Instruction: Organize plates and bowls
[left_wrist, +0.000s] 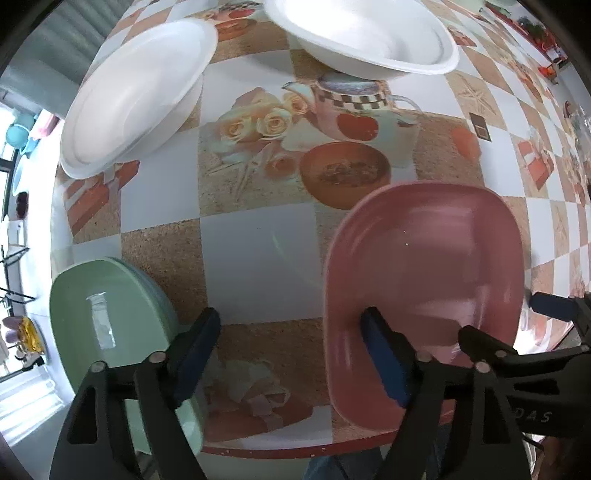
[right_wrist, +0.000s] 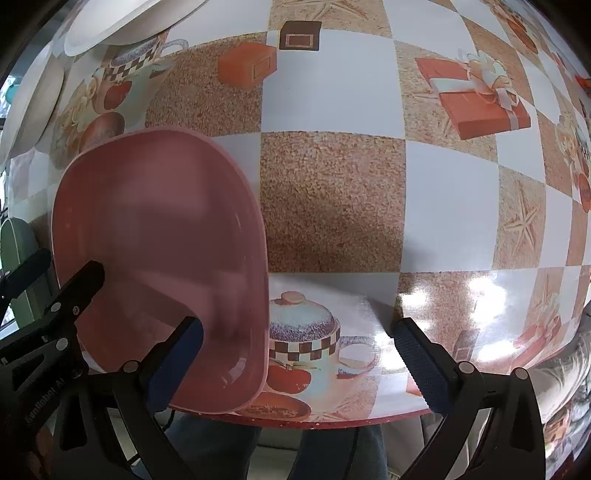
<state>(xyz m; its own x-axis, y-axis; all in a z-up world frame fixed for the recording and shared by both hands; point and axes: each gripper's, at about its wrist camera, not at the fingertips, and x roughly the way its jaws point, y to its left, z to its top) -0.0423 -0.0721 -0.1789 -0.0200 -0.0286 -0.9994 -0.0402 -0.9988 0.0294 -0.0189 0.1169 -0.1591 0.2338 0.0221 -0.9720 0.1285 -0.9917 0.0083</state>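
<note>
Fingers (left_wrist: 384, 354) of both grippers spread wide, gripping nothing. Pink dish (left_wrist: 424, 280) on bench (left_wrist: 258, 251): light, stiff, slick; best pinched at near rim.

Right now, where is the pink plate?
The pink plate lies on the table's near edge, right of the green plates in the left wrist view, between both open grippers.

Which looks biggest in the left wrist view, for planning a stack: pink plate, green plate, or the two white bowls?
1. Pink plate, though it sits nearest the camera.
2. The two white bowls, left and right: alike, unranked.
3. Green plate, partly hidden by the left gripper, so unsure.
</note>
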